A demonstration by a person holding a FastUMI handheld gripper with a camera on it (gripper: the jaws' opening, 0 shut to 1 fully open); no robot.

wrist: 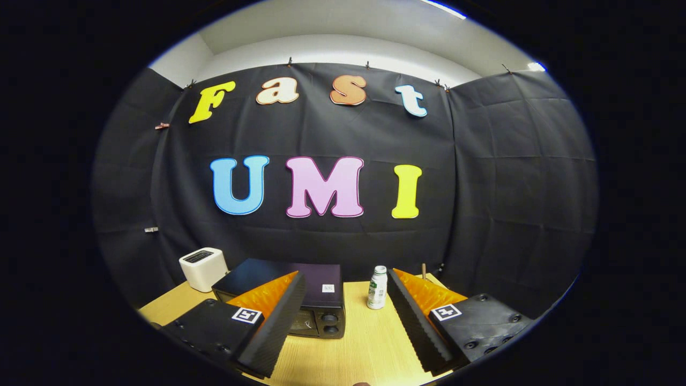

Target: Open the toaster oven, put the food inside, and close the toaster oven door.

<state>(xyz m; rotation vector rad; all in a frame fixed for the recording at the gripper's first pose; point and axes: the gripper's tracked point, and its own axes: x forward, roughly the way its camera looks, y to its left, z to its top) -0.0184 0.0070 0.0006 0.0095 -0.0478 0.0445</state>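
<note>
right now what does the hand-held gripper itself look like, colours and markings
The hand-held gripper has two wedge-shaped fingers, black with ribbed black pads on their inner faces and bright orange ridged panels on top. Each finger sits on a black block with round screw recesses, and each block carries a small square black-and-white marker tag. No cables or sleeve can be seen.

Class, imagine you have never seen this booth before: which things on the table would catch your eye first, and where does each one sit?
The gripper stands out first, its two orange-backed fingers spread wide open with nothing between them. Just beyond the left finger sits the dark toaster oven on the wooden table, partly hidden by that finger. A small white bottle stands upright beside the oven, ahead of the gap between the fingers, and a white toaster sits farther back left of the oven.
</note>
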